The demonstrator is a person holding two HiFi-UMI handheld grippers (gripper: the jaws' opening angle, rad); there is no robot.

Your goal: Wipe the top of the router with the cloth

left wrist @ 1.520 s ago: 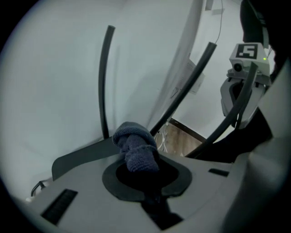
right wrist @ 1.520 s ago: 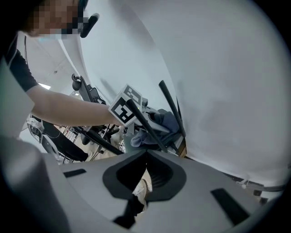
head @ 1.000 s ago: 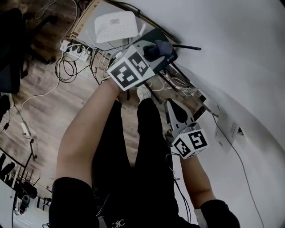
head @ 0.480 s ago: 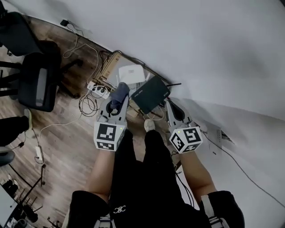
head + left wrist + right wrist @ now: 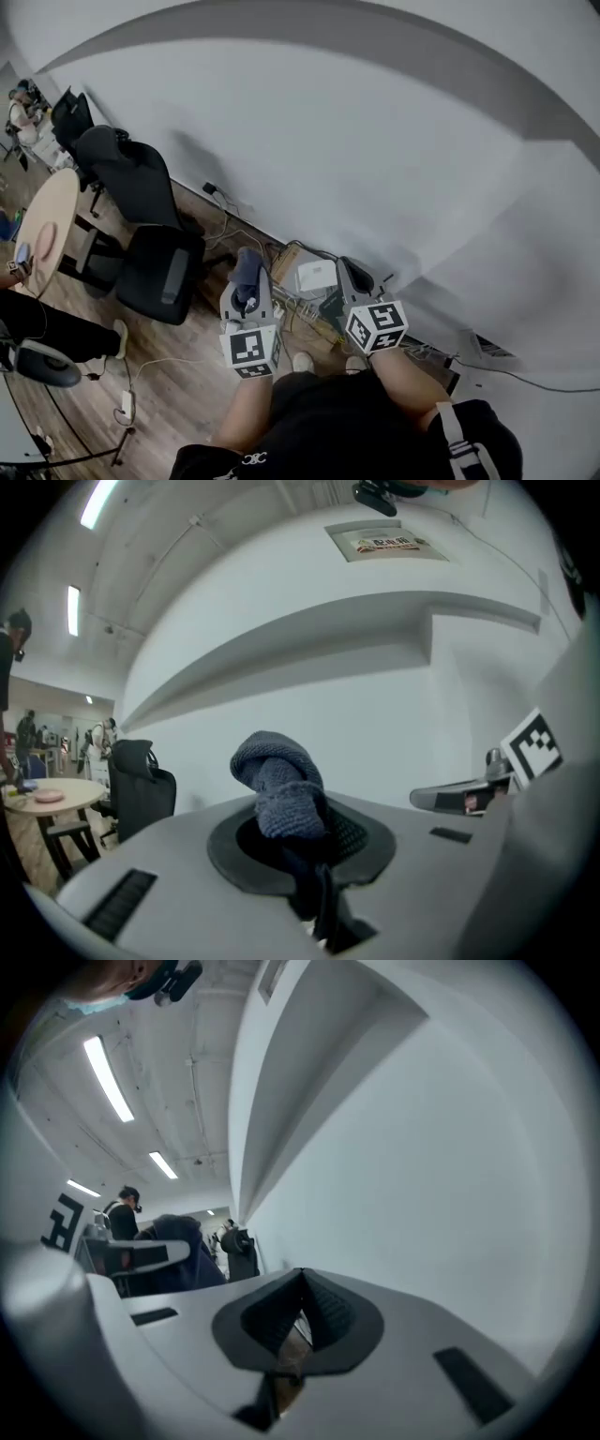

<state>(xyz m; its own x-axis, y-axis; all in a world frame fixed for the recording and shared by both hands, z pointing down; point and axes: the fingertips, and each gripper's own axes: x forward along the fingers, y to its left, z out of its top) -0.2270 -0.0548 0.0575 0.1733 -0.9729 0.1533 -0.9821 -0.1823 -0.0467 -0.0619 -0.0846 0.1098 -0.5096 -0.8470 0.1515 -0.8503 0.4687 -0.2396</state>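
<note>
Cloth first, from the head view: a bunched blue knit cloth (image 5: 247,266) is clamped in the jaws of the left gripper (image 5: 247,295) and sticks out past the jaw tips. The person stands facing a white wall (image 5: 375,141) and holds both grippers low over the wooden floor (image 5: 169,375). The right gripper (image 5: 351,277) is just beside the left one. Between them, at the foot of the wall, lies a white box (image 5: 314,277). A dark shape against its lower right edge is probably the router (image 5: 330,304), half hidden by the right gripper. The cloth is held apart from it, not touching. Two black office chairs (image 5: 155,267) stand to the left, with a round desk (image 5: 56,197) beyond them.

In the left gripper view, the two jaws press on the cloth (image 5: 279,789), whose rolled end rises above them against the wall. The right gripper (image 5: 459,797) shows at the right edge.

In the right gripper view, the jaws are together with nothing between them (image 5: 302,1309). They point along the wall, and long ceiling lights (image 5: 108,1077) show above. The left gripper with its dark blue cloth (image 5: 178,1246) shows at the left.
</note>
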